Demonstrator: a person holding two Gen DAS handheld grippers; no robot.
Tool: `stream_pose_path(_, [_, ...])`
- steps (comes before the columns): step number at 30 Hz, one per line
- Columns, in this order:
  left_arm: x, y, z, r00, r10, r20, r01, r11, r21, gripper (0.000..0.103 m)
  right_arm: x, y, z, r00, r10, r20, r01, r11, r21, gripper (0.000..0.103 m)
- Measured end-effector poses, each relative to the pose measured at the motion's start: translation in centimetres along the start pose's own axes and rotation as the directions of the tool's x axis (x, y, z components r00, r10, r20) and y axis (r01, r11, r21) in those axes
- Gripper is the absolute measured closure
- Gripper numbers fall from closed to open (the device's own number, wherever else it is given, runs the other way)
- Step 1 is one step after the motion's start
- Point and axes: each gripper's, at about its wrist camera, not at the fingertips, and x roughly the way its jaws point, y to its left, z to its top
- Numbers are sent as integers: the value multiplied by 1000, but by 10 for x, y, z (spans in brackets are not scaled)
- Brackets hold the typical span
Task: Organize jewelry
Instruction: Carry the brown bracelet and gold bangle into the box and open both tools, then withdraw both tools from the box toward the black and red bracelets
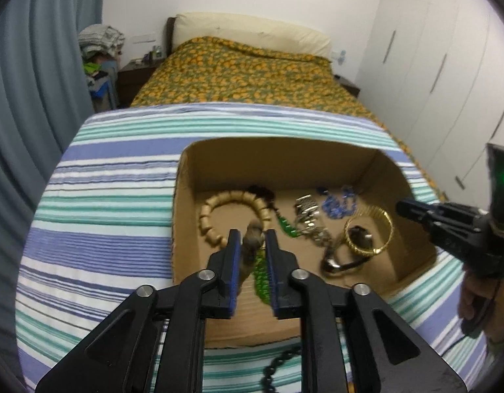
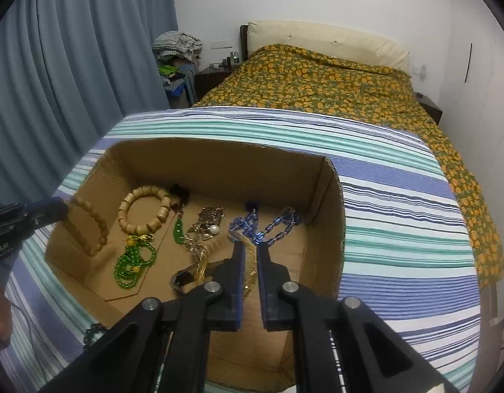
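Note:
An open cardboard box sits on the striped cloth and holds jewelry. My left gripper hangs over the box's left part, shut on a brown wooden bead bracelet that dangles from it. My right gripper is over the box's right part, shut on a gold bangle. On the box floor lie a tan bead bracelet, green beads, a blue chain, a silver chain and a dark bangle.
A dark bead string lies on the striped cloth in front of the box. Behind are a bed with an orange-green cover, a blue curtain and white wardrobes.

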Motion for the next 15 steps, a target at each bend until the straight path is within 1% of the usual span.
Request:
stream_pose_path(1, [1, 2, 0, 1000, 4, -1, -4, 1000, -7, 60, 0, 0, 1, 1000, -7, 5, 7, 1000, -2, 61])
stream_pose_path(2, [0, 2, 0, 1000, 12, 7, -12, 1000, -13, 40, -4, -1, 2, 1000, -8, 16, 8, 1000, 1, 48])
stream_pose_path(3, [-5, 2, 0, 999, 26, 27, -25, 1000, -16, 31, -13, -1, 3, 999, -4, 45, 4, 1000, 8, 48])
stream_pose_path(5, [-15, 3, 0, 998, 31, 55, -31, 999, -11, 27, -26, 0, 7, 997, -8, 79, 8, 1000, 0, 48])
stream_pose_path(7, [-26, 3, 0, 997, 35, 74, -34, 999, -11, 21, -47, 5, 11, 993, -8, 119, 10, 1000, -18, 47])
stream_pose_path(9, [-46, 0, -1, 992, 47, 114, -47, 999, -2, 12, -67, 12, 13, 988, -5, 155, 9, 1000, -28, 46])
stream_pose_path(11, [-64, -5, -6, 987, 60, 149, -63, 998, 17, 8, -86, 20, 12, 983, -1, 183, 8, 999, -39, 40])
stream_pose_path(15, [-107, -18, -24, 975, 67, 214, -84, 994, 68, 3, -131, 38, -3, 973, 14, 232, 5, 997, -81, 39])
